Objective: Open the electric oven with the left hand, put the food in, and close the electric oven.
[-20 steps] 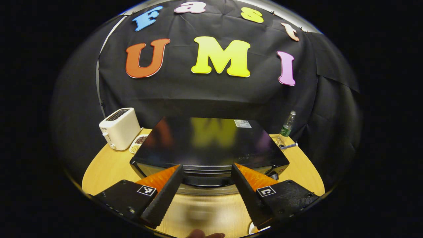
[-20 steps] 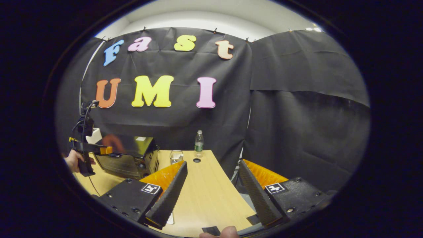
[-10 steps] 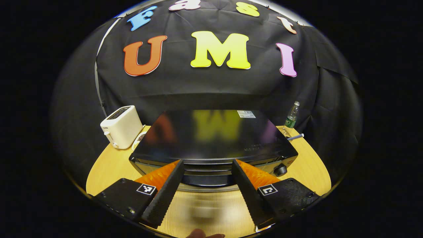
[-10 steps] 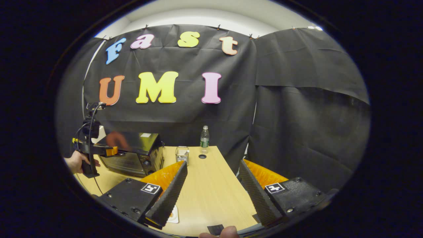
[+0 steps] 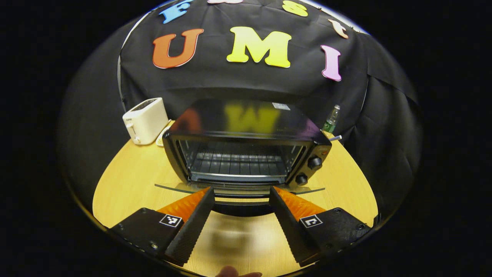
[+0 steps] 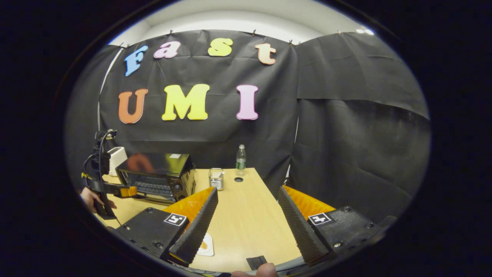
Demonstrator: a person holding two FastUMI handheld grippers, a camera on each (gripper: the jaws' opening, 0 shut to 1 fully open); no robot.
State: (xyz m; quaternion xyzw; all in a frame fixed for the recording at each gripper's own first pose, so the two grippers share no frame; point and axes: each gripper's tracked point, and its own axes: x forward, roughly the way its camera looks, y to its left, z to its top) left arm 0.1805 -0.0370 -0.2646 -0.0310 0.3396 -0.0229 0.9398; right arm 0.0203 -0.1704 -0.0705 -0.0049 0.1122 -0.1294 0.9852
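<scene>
Shows a wooden table (image 5: pixel 127 184) inside a black-draped booth, rounded along its near edge. Shows a black oven (image 5: pixel 246 119) standing at the middle of the table in the left gripper view, its glass door (image 5: pixel 173 187) dropped flat toward the camera and a wire rack (image 5: pixel 238 163) bare inside. Places two knobs (image 5: pixel 314 162) on the oven's right front panel. Places a white toaster (image 5: pixel 145 120) at the back left, well apart from the oven, and a clear bottle (image 5: pixel 331 120) at the back right corner. Shows the left gripper (image 5: pixel 241 189) low in its own view with fingers spread wide, the door's dark handle (image 5: pixel 240 207) lying between them with no clear squeeze on it. From the right gripper view, shows that same tool (image 6: pixel 128 191) at the front edge of the lowered door, gripped by a hand (image 6: pixel 90 198) at far left. Shows the right gripper (image 6: pixel 248 189) hovering over the table's right part, jaws wide apart and holding nothing. Places a small glass jar (image 6: pixel 216 179) beside the oven's right flank. Places the food on a white plate (image 6: pixel 207 246) at the table's near edge, outside the oven, half hidden behind one of the right gripper's fingers; something orange on it, too small to tell.
</scene>
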